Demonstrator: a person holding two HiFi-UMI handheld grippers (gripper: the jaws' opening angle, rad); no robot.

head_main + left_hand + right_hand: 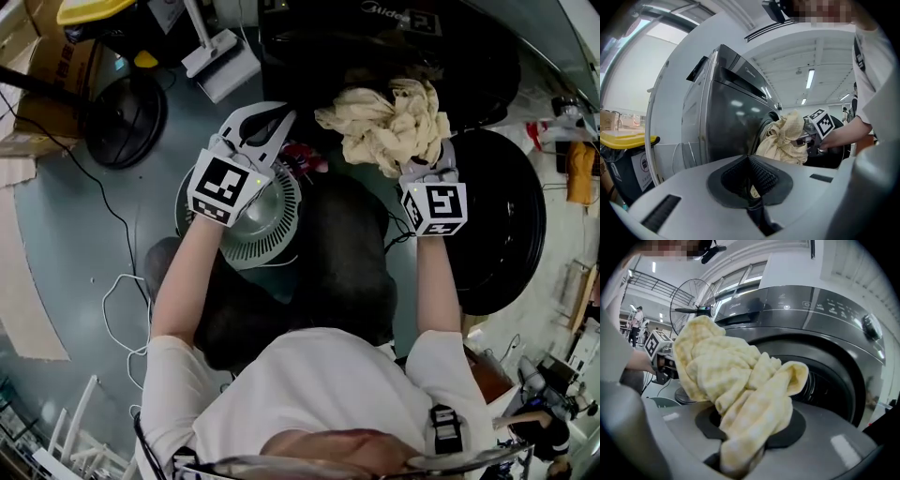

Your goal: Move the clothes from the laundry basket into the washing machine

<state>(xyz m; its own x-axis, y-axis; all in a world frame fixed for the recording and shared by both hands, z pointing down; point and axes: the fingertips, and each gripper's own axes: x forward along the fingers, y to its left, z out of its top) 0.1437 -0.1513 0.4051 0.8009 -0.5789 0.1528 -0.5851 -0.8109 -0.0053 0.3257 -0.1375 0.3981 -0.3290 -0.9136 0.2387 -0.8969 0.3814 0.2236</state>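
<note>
Right gripper view: right tool (741, 450) pinches yellow cloth (736, 376) before washing machine's drum (830, 391); left tool (749, 179) pressed together.

My right gripper (745, 448) clamps a bunched yellow cloth (736, 380) near the washing machine (825, 319), its dark drum opening (834, 383) at far right.

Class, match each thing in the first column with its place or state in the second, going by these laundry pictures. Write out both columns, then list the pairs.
Things
1. yellow cloth
2. washing machine door
3. yellow lid

Places or states
A. lies on top of a dark bin
B. swung open
C. clamped in the fingers of the right gripper

Pairs: 1-C, 2-B, 3-A
</note>
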